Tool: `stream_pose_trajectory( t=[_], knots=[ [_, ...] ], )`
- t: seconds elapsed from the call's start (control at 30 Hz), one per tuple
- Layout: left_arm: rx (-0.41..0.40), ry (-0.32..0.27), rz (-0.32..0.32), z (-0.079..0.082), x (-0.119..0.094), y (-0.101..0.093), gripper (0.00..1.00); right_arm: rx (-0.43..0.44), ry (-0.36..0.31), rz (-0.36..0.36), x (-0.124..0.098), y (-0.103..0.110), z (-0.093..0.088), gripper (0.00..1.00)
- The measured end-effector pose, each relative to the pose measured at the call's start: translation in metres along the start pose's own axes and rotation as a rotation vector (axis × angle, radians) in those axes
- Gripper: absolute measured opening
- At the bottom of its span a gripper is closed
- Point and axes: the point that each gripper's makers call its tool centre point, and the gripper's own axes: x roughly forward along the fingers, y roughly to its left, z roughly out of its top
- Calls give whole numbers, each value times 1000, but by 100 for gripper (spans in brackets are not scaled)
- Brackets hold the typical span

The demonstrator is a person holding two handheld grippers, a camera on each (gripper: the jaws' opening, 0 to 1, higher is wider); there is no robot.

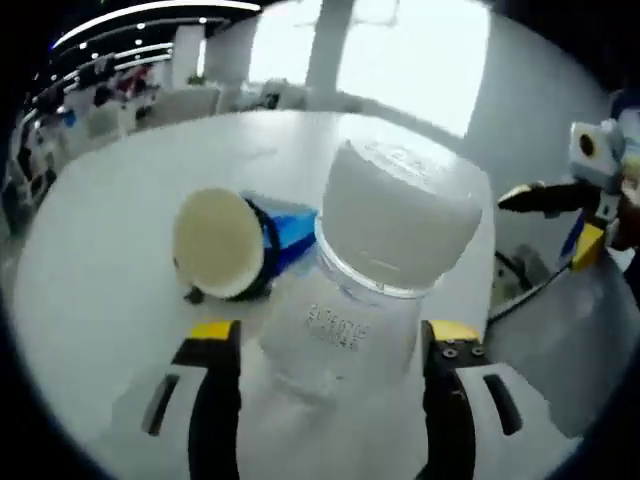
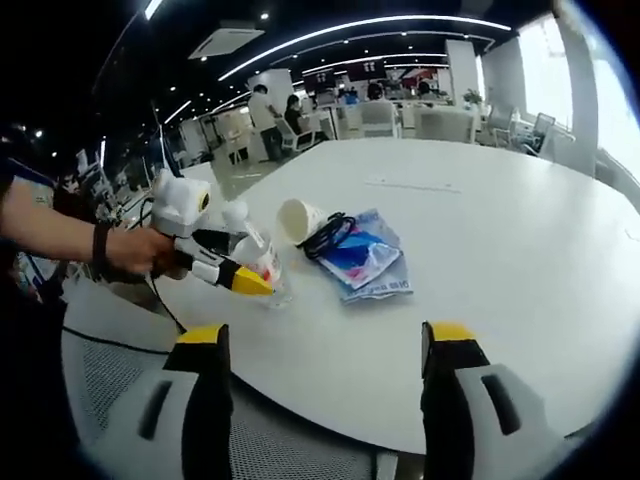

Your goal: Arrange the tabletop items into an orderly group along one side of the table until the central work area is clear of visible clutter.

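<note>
Bottle (image 1: 350, 300) with white cap is clamped in the left gripper (image 1: 330, 350) on the bench (image 2: 480, 230), near a paper cup (image 2: 298, 218); the right gripper (image 2: 325, 345) is held apart.

Daylight from the windows (image 1: 400, 50) overexposes the left gripper view and softens the close bottle (image 1: 375, 270). In the right gripper view, ceiling strip lights (image 2: 370, 25) illuminate a dim room; fisheye distortion bends edges.

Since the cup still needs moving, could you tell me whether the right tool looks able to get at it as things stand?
Probably yes: the right tool is open and empty, and the bare table lies ahead of it. The cup lies tipped beside the bottle held by the left tool, which crowds one side.
</note>
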Motion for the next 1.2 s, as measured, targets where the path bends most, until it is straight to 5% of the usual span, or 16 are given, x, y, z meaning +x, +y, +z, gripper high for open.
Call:
stream_pose_trajectory(
  t=[0.13,0.23,0.3,0.33,0.7,1.0,1.2],
  knots=[
    [-47,-54,151,4,-6,11,71,2,-3,5,0,1,0,76],
    [-16,-29,192,-1,-5,4,71,2,-3,10,-1,2,0,76],
    [-100,-41,199,-3,-2,-1,75,4,-1,19,0,3,0,76],
    [-91,-64,259,1,-4,6,76,2,0,20,0,4,0,76],
    [-143,-71,515,5,-12,21,78,8,-15,24,-2,3,3,75],
    [-152,-30,548,1,-1,14,72,16,-25,26,-3,3,4,75],
    [-189,-22,630,-4,0,19,70,18,-29,26,-3,3,4,74]
  ],
)
